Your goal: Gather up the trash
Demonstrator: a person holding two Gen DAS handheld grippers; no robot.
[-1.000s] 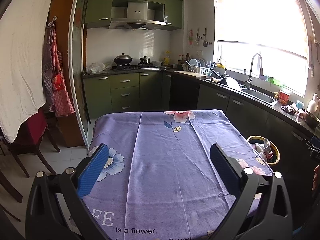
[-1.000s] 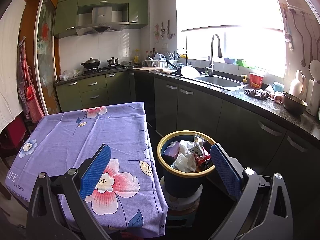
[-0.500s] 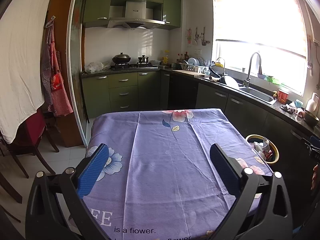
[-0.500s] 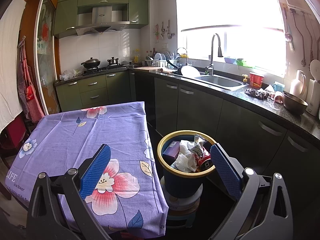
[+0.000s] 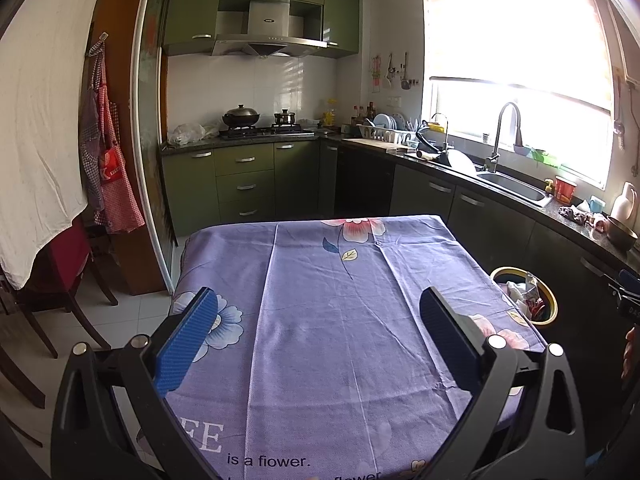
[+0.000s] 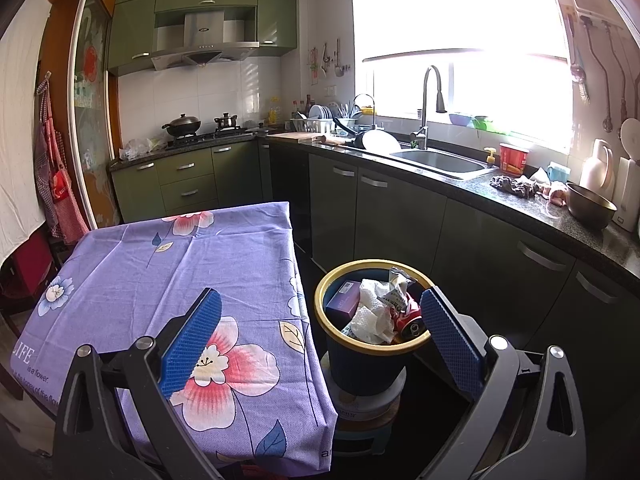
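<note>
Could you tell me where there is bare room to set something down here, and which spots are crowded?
The purple tablecloth is bare from its far edge by the green cabinets to its printed near edge. Both grippers, left and right, are open and empty. Crowded: the bin, full of trash, and the counter right of the sink.

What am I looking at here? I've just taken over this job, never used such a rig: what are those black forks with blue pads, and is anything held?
Each picture comes from a camera on a hand-held gripper, looking forward between its two blue-padded fingers. A person carries one in each hand. The left gripper faces a table covered with a purple flowered cloth; nothing lies on it. The right gripper looks past the table's corner at a bin on the floor, holding tissues, a can and a box. Both grippers are open and hold nothing.
</note>
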